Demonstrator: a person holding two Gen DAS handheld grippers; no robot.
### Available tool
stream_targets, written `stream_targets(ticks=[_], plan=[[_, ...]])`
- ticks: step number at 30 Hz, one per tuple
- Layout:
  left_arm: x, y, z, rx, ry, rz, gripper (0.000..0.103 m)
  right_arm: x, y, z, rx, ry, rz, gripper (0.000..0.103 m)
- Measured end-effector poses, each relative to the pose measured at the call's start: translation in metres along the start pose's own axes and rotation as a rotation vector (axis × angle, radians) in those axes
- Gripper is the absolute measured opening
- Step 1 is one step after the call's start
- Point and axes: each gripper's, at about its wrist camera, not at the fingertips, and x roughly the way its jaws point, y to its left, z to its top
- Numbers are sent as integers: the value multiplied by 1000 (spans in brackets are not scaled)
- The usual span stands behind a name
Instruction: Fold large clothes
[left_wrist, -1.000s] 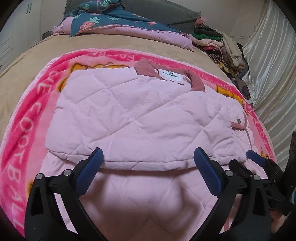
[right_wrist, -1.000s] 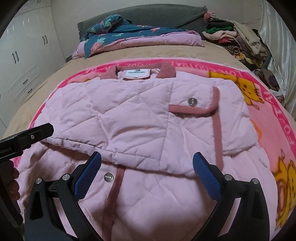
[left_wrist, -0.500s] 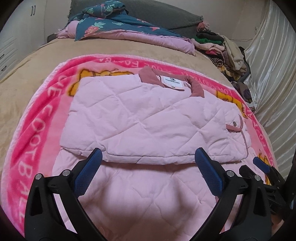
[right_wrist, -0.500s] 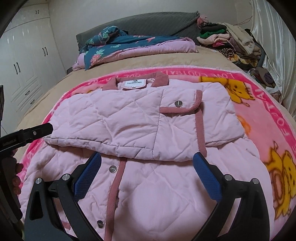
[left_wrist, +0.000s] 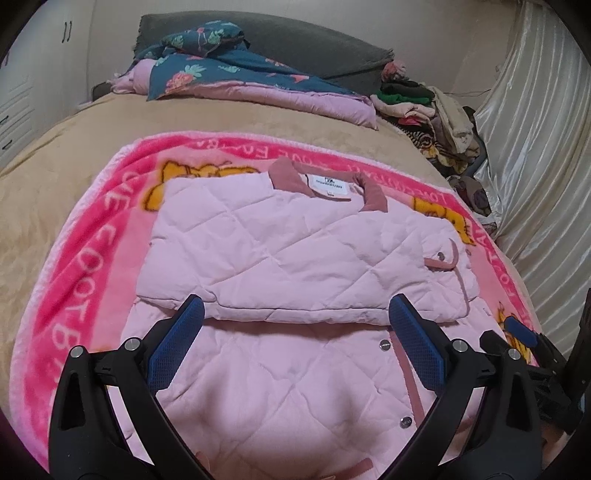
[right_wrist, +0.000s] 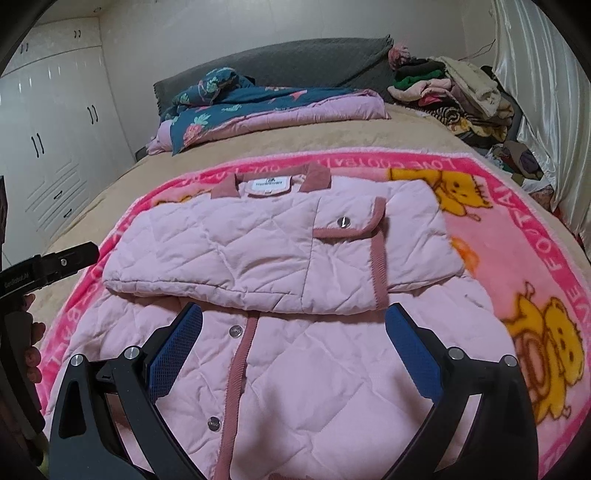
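Observation:
A pale pink quilted jacket (left_wrist: 295, 258) with dusty-rose trim lies flat on a pink cartoon blanket (left_wrist: 85, 266) on the bed. Its sleeves are folded across the chest, the collar and white label at the far end. It also shows in the right wrist view (right_wrist: 258, 251), with a snap pocket (right_wrist: 343, 229). My left gripper (left_wrist: 295, 343) is open and empty above the jacket's lower half. My right gripper (right_wrist: 291, 347) is open and empty above the snap placket (right_wrist: 240, 373). The right gripper also shows at the right edge of the left wrist view (left_wrist: 524, 339).
A tan bedspread (left_wrist: 74, 140) covers the bed. A floral quilt (left_wrist: 236, 74) lies at the headboard. A heap of clothes (left_wrist: 432, 107) sits at the far right by a shiny curtain (left_wrist: 535, 147). White wardrobes (right_wrist: 48, 140) stand on the left.
Both grippers have drawn back and up from the jacket toward its hem. More of the lower jacket and blanket now shows. Both stayed open.

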Motion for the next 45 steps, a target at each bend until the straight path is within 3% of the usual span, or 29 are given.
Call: stream_targets(ticks=[11,45], plan=[[-33,-8,-11,36,-57,8,93,-37,-15,1,19,-40,-20,99],[-118,-7,-69,-3,-135,8,93,-136,-17,-14,-4,-144,-16,99]])
